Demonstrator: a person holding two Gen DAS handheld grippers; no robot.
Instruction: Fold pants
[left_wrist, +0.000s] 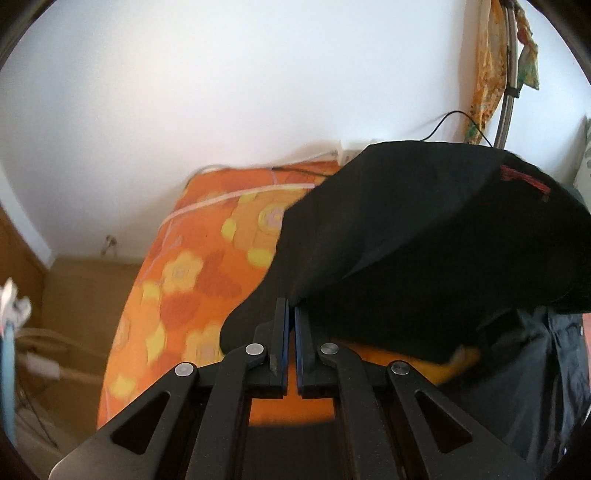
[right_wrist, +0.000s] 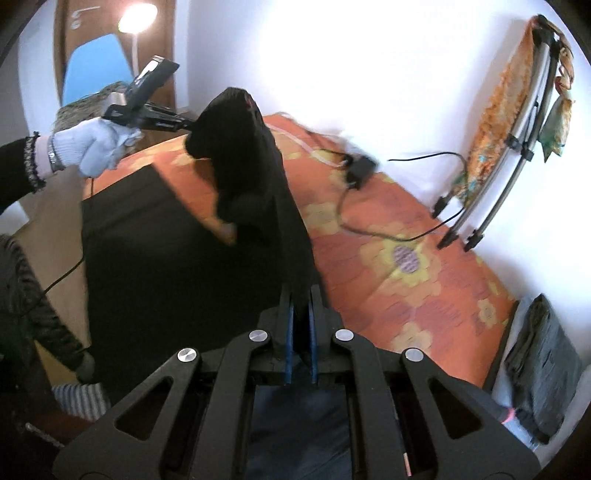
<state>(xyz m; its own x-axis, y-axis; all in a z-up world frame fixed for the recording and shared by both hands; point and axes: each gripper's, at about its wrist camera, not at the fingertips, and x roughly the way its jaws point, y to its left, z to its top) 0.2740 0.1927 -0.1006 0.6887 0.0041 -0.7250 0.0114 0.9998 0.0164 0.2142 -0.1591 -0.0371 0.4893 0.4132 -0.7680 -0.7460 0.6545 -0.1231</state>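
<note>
Black pants (left_wrist: 424, 236) hang lifted over an orange flowered bed (left_wrist: 192, 273). My left gripper (left_wrist: 290, 306) is shut on one edge of the pants. In the right wrist view my right gripper (right_wrist: 301, 295) is shut on another edge of the pants (right_wrist: 255, 177), and the cloth stretches up from it to the left gripper (right_wrist: 188, 125), held by a white-gloved hand. The lower part of the pants lies flat on the bed (right_wrist: 388, 266) at the left. A red tag (left_wrist: 524, 181) shows on the lifted cloth.
A black power adapter (right_wrist: 360, 168) with its cable lies on the bed near the white wall. A metal rack (right_wrist: 513, 144) with patterned cloths leans on the wall at right. A dark folded garment (right_wrist: 543, 362) lies by the bed's right edge.
</note>
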